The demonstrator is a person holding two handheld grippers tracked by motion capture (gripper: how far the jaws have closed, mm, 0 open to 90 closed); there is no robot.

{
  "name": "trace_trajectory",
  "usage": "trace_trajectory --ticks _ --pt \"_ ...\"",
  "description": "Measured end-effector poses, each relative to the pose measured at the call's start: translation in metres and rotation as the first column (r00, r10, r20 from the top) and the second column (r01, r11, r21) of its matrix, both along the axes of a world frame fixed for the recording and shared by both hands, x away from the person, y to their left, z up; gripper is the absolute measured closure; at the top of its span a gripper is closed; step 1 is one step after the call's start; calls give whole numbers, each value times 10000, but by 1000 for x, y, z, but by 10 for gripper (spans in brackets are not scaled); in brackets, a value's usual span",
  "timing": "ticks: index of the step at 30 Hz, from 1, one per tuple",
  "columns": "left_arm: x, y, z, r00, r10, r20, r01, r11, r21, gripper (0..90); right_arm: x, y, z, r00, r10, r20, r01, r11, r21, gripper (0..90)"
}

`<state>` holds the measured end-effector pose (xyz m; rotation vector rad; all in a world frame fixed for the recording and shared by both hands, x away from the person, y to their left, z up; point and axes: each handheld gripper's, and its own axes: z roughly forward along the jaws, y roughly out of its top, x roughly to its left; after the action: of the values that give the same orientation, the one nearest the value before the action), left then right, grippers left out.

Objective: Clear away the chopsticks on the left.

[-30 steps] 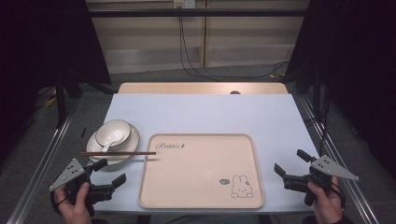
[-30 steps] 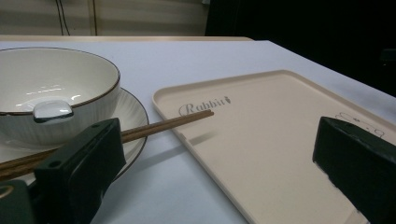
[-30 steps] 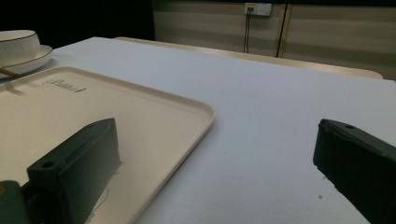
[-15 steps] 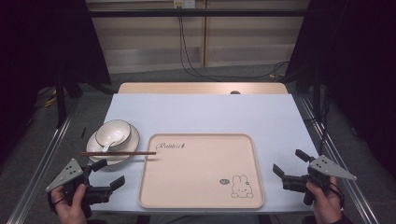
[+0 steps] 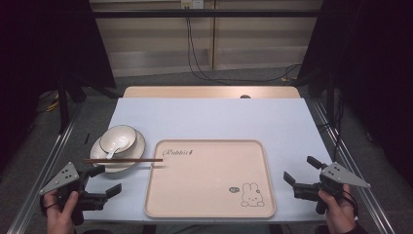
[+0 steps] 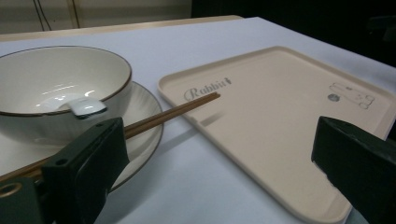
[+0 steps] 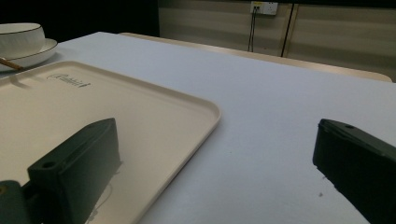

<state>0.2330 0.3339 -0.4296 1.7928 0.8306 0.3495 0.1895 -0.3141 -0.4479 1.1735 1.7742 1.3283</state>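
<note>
I have the left gripper (image 5: 104, 181) low over the near left corner of the counter (image 5: 214, 117), its jaws spread wide with nothing between them. In the left gripper view the jaws frame the bowl (image 6: 56, 88) on its saucer (image 6: 140, 116), with a white spoon (image 6: 86, 107) lying inside the bowl (only its handle end is clear to me). A pair of brown chopsticks (image 6: 173, 114) lies across the saucer's rim, and the tips reach out over the edge of the beige tray (image 6: 280, 121), near its "Rabbit" lettering.

From the high view, the tray (image 5: 204, 195) sits in the middle of the near half of the counter, with a rabbit drawing in its near right corner. The bowl (image 5: 118, 139) and saucer (image 5: 139, 146) sit just beside its far left corner, chopsticks (image 5: 122, 160) running left to right.

My right gripper (image 5: 299, 176) hovers at the near right, just beside the tray's right edge, jaws likewise wide apart and empty. Its own view looks across the tray (image 7: 154, 112) toward the bowl (image 7: 21, 37) far off.
</note>
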Motion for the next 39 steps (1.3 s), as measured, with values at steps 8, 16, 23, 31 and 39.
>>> trace_trajectory --ticks 8,16,23,31,39 --pt "14 23 2 9958 -676 -618 674 9977 -55 74 1 1 0 10000 81 26 -80 10000 -57 8" --pt "32 38 4 9925 -975 -738 1050 9888 1058 88 4 3 -1 9998 159 -88 -160 9999 -20 10" --pt "43 49 2 9895 -1229 -761 1344 9761 1711 120 2 2 -1 9999 153 -81 -153 9999 10 10" --pt "54 60 2 9873 -1581 -186 1573 9516 2642 397 3 3 -1 9997 210 -103 -210 9998 -40 10" --pt "67 56 2 9728 -2293 -320 2253 9057 3591 561 4 4 -1 9996 255 -111 -256 9996 -88 10"
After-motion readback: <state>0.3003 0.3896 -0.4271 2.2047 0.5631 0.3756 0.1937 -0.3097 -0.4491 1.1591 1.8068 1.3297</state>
